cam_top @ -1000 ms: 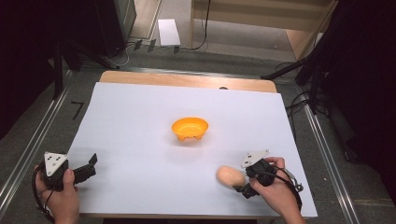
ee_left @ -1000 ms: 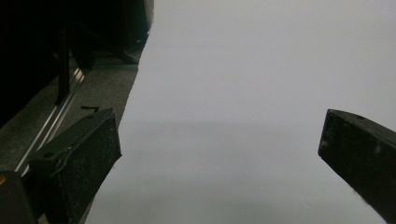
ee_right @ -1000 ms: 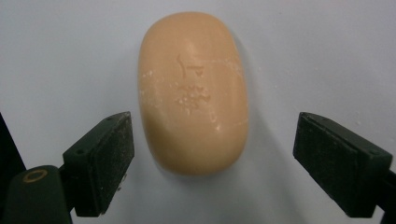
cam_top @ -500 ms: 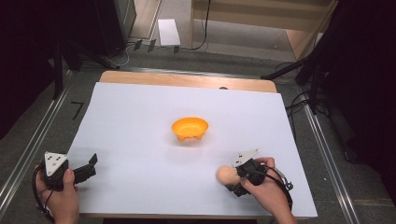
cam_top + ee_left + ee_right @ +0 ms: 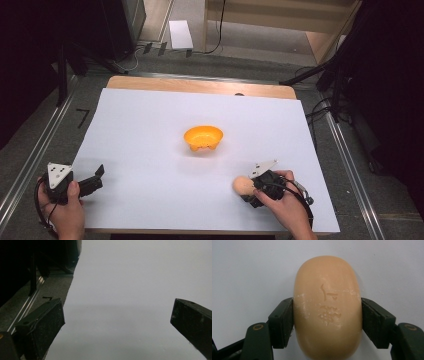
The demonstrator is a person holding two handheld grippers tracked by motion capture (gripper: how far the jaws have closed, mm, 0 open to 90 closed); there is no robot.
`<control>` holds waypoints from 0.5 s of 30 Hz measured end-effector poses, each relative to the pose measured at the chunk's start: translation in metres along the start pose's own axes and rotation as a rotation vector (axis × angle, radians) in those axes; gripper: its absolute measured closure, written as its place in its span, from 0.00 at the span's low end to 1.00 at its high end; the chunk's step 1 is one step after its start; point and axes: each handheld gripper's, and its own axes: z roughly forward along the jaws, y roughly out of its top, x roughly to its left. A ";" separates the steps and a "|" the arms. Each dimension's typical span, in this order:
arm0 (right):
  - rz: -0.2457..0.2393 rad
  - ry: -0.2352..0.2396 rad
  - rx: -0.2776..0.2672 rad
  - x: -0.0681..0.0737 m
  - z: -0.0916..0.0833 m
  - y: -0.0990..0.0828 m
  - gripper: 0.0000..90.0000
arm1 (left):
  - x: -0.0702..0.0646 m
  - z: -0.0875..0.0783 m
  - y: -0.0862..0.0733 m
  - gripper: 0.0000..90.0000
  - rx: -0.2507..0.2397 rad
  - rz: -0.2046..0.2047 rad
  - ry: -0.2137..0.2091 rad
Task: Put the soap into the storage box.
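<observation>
Your right gripper (image 5: 327, 315) has just closed its jaws onto the soap (image 5: 327, 307); it's held now, ready to lift toward the orange bowl (image 5: 203, 137) at eleven o'clock, while your left gripper (image 5: 117, 322) gapes open, holding nothing

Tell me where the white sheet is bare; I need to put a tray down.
Bare: the far strip behind the orange bowl, and the stretch between the left hand-held gripper and the bowl. Crowded: the near right corner, where the right hand-held gripper clamps the soap bar.

Both black grippers, left gripper (image 5: 92, 181) and right gripper (image 5: 256, 192), trail dark cables (grey three-cornered plates on top).
</observation>
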 end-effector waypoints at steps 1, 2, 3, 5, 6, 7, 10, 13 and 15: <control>-0.002 0.004 0.004 -0.001 0.000 0.000 0.36 | 0.000 0.000 0.000 0.00 0.001 0.001 0.000; -0.010 0.004 0.007 -0.001 0.000 0.001 0.36 | 0.000 0.000 0.000 0.00 0.000 0.000 0.000; -0.019 0.000 0.010 0.000 0.000 0.001 0.36 | 0.000 0.000 0.000 0.00 0.001 0.000 0.000; -0.035 -0.010 0.011 0.001 0.000 0.001 0.36 | 0.000 0.000 0.000 0.00 0.001 0.000 0.001; -0.056 -0.026 0.013 0.003 0.000 0.001 0.37 | 0.000 0.000 0.000 0.00 0.000 -0.001 0.001; -0.056 -0.026 0.013 0.003 0.000 0.001 0.37 | 0.000 0.000 0.000 0.00 0.000 -0.001 0.001; -0.080 -0.065 0.006 0.006 0.000 -0.001 0.36 | 0.000 0.000 0.000 0.00 0.000 -0.001 0.002; -0.068 -0.066 0.007 0.006 0.000 0.000 0.36 | 0.000 0.000 0.000 0.00 0.001 -0.001 0.003; -0.084 -0.071 0.006 0.006 0.000 -0.001 0.36 | 0.000 0.000 0.000 0.00 -0.001 -0.003 0.002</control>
